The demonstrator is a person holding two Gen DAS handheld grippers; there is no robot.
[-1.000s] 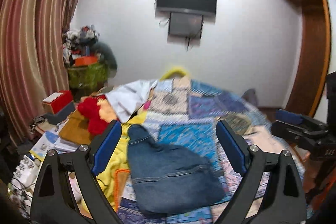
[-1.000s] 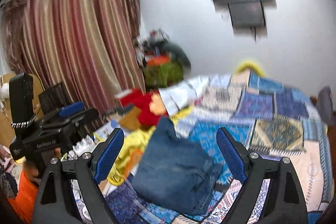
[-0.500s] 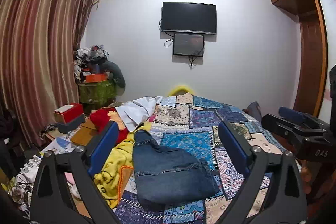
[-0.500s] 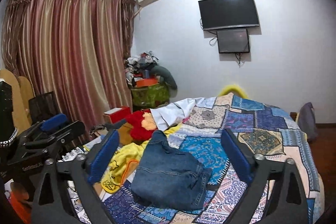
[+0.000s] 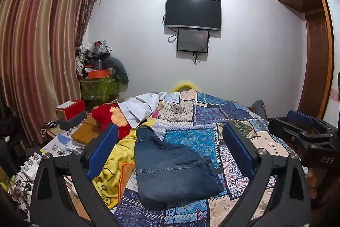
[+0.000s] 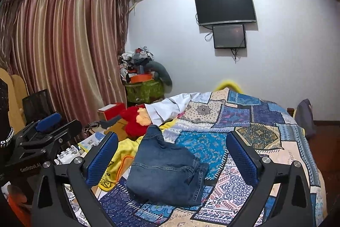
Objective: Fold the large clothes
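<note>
Folded blue denim jeans (image 5: pixel 174 169) (image 6: pixel 163 171) lie in a thick bundle on the near part of a patchwork quilt (image 5: pixel 212 114) (image 6: pixel 244 120) covering the bed. My left gripper (image 5: pixel 170 142) hovers in front of the jeans, open, with nothing between its blue pads (image 5: pixel 103 150). My right gripper (image 6: pixel 171 142) hangs the same way, open and empty, its pads (image 6: pixel 242 159) apart from the cloth. Each tool shows in the other's view: the right one (image 5: pixel 308 135) at the right edge, the left one (image 6: pixel 42 135) at the left edge.
A yellow blanket (image 5: pixel 114 163) lies left of the jeans, with a red plush toy (image 5: pixel 104 116) and white cloth (image 5: pixel 138 107) behind it. Boxes and papers (image 5: pixel 70 112) crowd the floor by the curtain (image 5: pixel 38 56). A wardrobe (image 5: pixel 314 46) stands at the right.
Both views have drawn back from the bed and steadied from blur. The jeans look smaller and lie as before. Both pairs of jaws have spread a little wider.
</note>
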